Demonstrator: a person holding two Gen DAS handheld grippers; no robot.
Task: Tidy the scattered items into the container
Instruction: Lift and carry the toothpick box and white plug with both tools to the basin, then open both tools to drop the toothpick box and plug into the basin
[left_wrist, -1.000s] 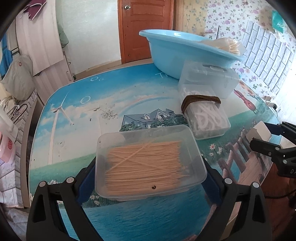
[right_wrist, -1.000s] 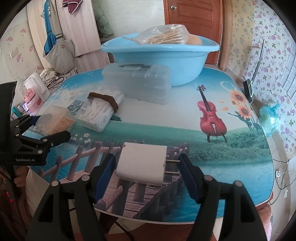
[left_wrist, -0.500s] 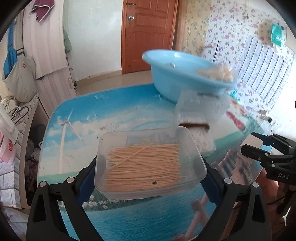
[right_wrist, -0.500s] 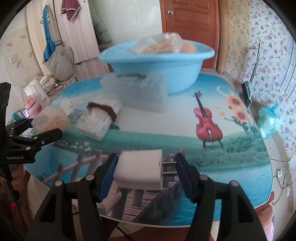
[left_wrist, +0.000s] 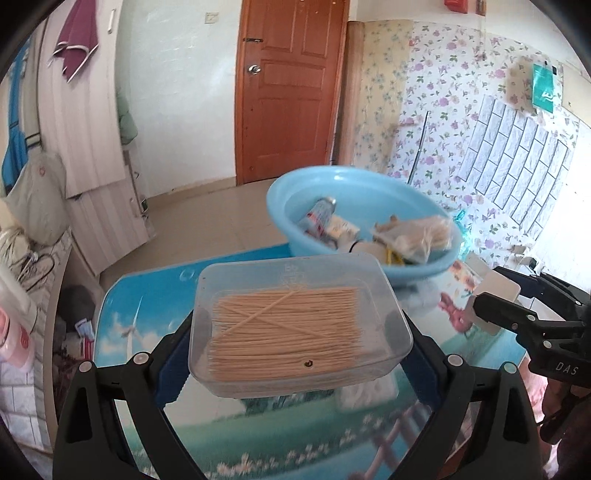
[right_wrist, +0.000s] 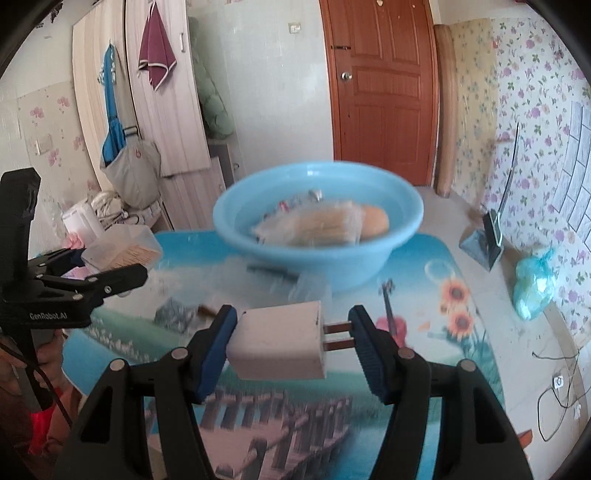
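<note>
Left wrist: left tool (left_wrist: 297, 339) clamps a clear toothpick box (left_wrist: 295, 328) above the tabletop (left_wrist: 147, 295), near the basin (left_wrist: 364, 225).
Right wrist: right tool (right_wrist: 291, 345) grips a white plug (right_wrist: 277, 345) by body and prongs, off the tabletop, before the basin.

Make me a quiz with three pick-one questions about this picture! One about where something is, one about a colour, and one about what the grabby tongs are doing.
1. Where is the clear plastic box of wooden sticks?
A. inside the basin
B. between the left tongs, above the table
C. on the floor

2. What colour is the round plastic basin?
A. light blue
B. red
C. yellow

3. What are the right tongs doing?
A. hanging empty
B. holding a spoon
C. gripping the white plug adapter

Answers:
1 B: both blue pads sit at the box's ends, with the table picture visible below it.
2 A: its rim and walls are light blue in both views.
3 C: one pad presses the adapter's body, the other its two prongs.
</note>
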